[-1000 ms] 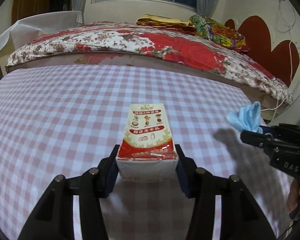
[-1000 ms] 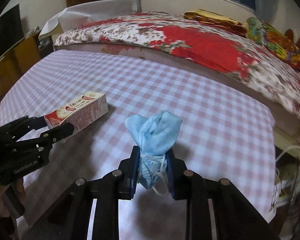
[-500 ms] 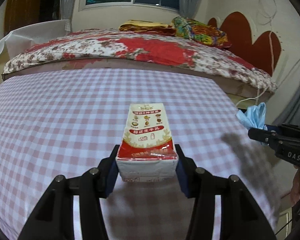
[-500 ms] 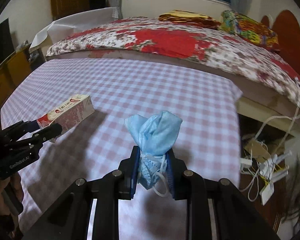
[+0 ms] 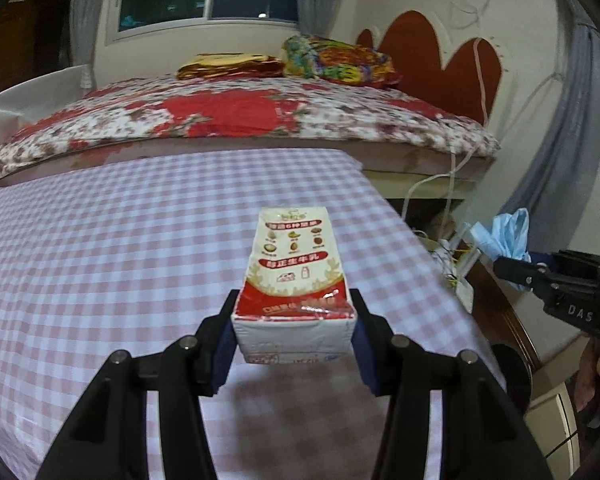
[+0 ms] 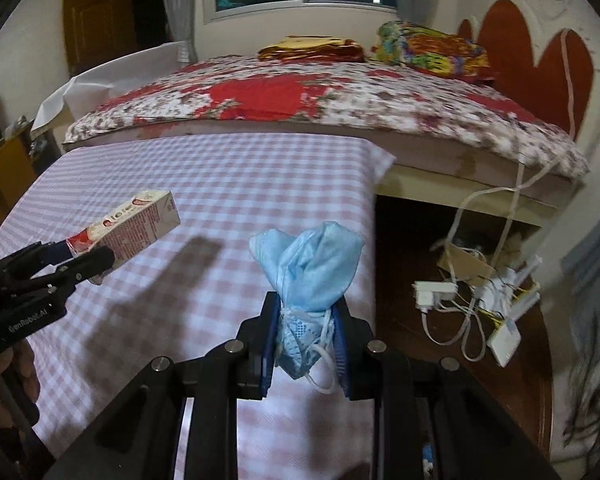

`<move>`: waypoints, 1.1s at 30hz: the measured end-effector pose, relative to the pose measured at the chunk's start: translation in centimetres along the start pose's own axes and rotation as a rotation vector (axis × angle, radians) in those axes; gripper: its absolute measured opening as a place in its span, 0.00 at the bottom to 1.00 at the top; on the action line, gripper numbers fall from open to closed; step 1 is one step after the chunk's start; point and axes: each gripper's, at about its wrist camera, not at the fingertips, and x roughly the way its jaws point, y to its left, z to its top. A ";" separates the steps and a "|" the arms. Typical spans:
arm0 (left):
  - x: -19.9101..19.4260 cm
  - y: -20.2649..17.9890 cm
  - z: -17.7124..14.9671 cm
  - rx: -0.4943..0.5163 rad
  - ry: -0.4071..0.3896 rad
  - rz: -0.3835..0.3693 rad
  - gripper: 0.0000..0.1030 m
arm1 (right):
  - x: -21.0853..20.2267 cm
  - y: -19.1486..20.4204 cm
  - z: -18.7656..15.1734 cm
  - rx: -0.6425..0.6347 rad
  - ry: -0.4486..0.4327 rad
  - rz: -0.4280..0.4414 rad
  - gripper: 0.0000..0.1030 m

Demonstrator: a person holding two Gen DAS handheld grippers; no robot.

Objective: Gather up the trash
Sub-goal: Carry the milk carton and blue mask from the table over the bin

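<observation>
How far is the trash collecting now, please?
Both pieces are picked up: the left hand-held gripper is shut on the milk carton, and the right hand-held gripper is shut on the blue face mask. Both hang above the checkered table. Dropping them remains; no bin is visible.

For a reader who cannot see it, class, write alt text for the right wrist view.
The right gripper holds a crumpled blue face mask above a pink checked tablecloth. At left, the left gripper holds a milk carton; behind is a floral bed.
</observation>
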 end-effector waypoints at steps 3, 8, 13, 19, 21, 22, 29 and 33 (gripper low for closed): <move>0.1 -1.9 -0.3 0.026 0.006 -0.028 0.50 | -0.8 -1.8 -1.2 0.034 0.003 -0.017 0.26; 0.3 -5.1 -0.7 0.070 0.018 -0.068 0.50 | -2.6 -5.3 -3.1 0.109 -0.006 -0.041 0.26; 0.8 -8.5 -0.7 0.120 0.029 -0.112 0.50 | -3.6 -8.6 -5.3 0.171 0.002 -0.076 0.26; 1.3 -12.5 -1.2 0.174 0.046 -0.166 0.50 | -4.8 -12.5 -8.4 0.227 0.026 -0.125 0.26; 1.3 -13.7 -1.4 0.189 0.052 -0.182 0.50 | -5.2 -13.6 -9.2 0.246 0.029 -0.139 0.26; 1.3 -14.2 -1.5 0.196 0.054 -0.189 0.50 | -5.5 -14.1 -9.5 0.254 0.030 -0.146 0.26; 1.3 -17.8 -2.7 0.252 0.079 -0.244 0.50 | -6.6 -16.9 -12.2 0.301 0.046 -0.192 0.26; 1.6 -19.8 -3.7 0.278 0.103 -0.271 0.50 | -7.2 -18.3 -14.0 0.332 0.062 -0.216 0.26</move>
